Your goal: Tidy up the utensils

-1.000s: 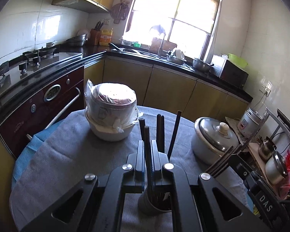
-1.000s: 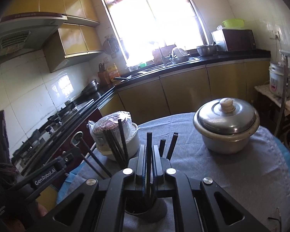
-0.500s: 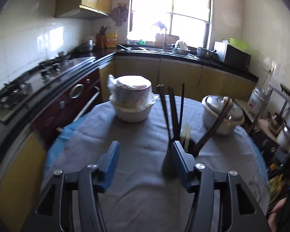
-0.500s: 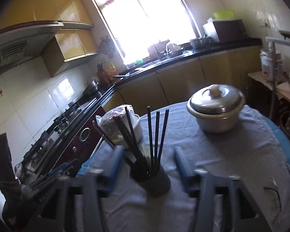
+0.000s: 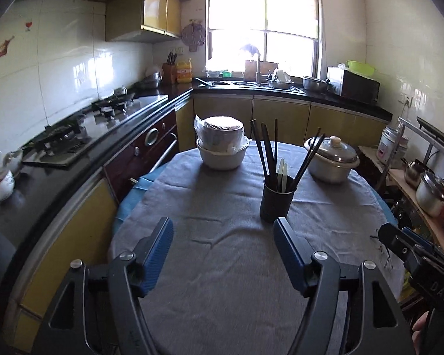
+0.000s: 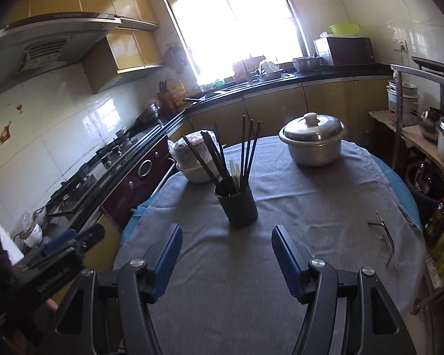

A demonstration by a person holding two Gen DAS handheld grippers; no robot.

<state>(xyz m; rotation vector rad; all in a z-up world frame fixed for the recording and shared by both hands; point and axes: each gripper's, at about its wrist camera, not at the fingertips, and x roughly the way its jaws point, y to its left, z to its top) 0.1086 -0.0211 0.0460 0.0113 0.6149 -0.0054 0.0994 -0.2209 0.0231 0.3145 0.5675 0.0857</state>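
Note:
A black holder cup stands upright near the middle of the round table's grey cloth. Several dark chopsticks and a few pale utensils stick out of it. My left gripper hangs over the cloth on the near side of the cup, its jaws opening with nothing between them. My right gripper is likewise back from the cup, jaws opening and empty. Each gripper's body shows at the edge of the other's view.
A wrapped container on a white bowl sits at the table's far left and a lidded metal pot at the far right. Eyeglasses lie near the right rim. The stove counter runs along the left; a cluttered shelf stands to the right.
Both grippers were shut on chopsticks right above the cup. They have let go, opened wide and drawn back toward the near side, leaving the chopsticks in the cup.

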